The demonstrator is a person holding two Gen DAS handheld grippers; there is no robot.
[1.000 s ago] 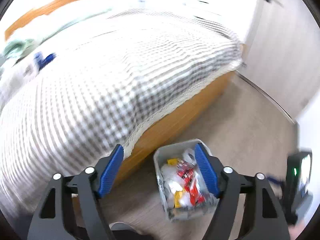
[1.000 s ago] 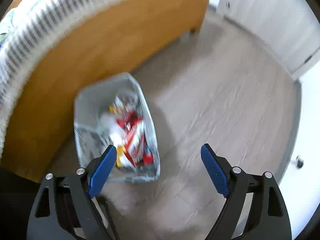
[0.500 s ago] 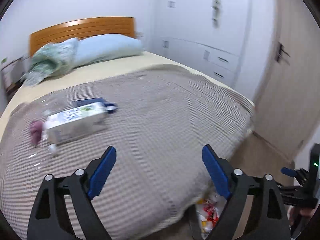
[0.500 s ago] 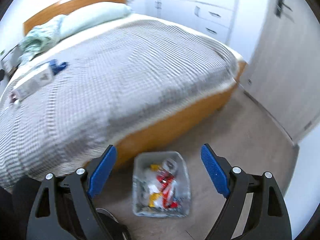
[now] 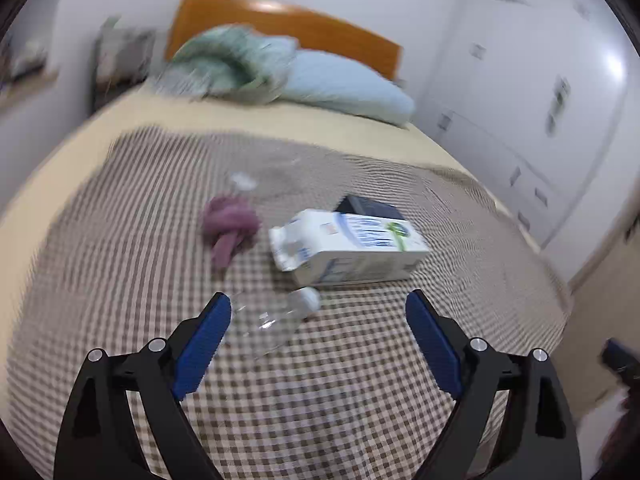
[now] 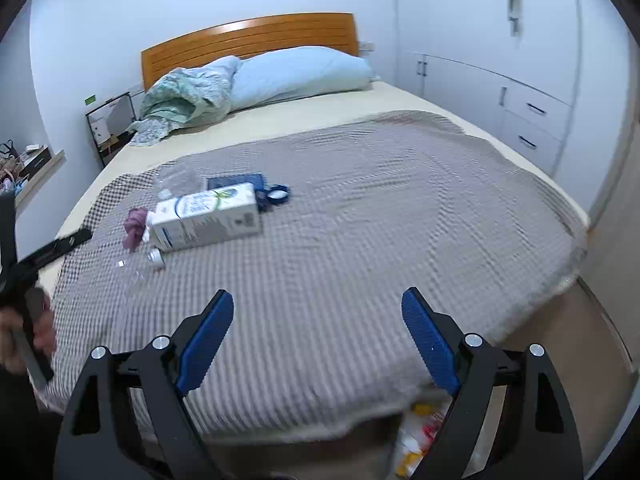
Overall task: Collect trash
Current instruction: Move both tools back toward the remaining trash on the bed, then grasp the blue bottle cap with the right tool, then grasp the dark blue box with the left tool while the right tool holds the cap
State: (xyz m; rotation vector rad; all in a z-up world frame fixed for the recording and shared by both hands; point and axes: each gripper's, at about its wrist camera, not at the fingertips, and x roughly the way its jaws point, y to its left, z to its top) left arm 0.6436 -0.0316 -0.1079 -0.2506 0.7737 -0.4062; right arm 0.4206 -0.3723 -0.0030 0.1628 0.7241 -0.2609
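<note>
On the checked bedspread (image 5: 360, 380) lie a white milk carton (image 5: 352, 246) on its side, a clear plastic bottle (image 5: 276, 318) with a white cap, and a crumpled purple wrapper (image 5: 230, 226). My left gripper (image 5: 318, 320) is open above the bedspread, the clear bottle just ahead of its left finger. In the right wrist view the milk carton (image 6: 208, 216), the clear bottle (image 6: 140, 266) and the purple wrapper (image 6: 134, 228) lie far left. My right gripper (image 6: 318, 320) is open over the bed's near part, empty. The trash bin (image 6: 420, 436) with wrappers shows below the bed's edge.
A dark blue flat item (image 6: 236, 181) and a blue ring (image 6: 278, 194) lie behind the carton. Pillows (image 6: 296, 74) and a crumpled green cloth (image 6: 188, 94) sit by the wooden headboard (image 6: 248, 38). White cabinets (image 6: 520, 80) line the right wall. A hand (image 6: 24, 332) grips the left gripper's handle at the far left.
Both grippers rose from the bin on the floor and swung over the bed. The left one now faces the carton and bottle up close, its jaws wider than before.
</note>
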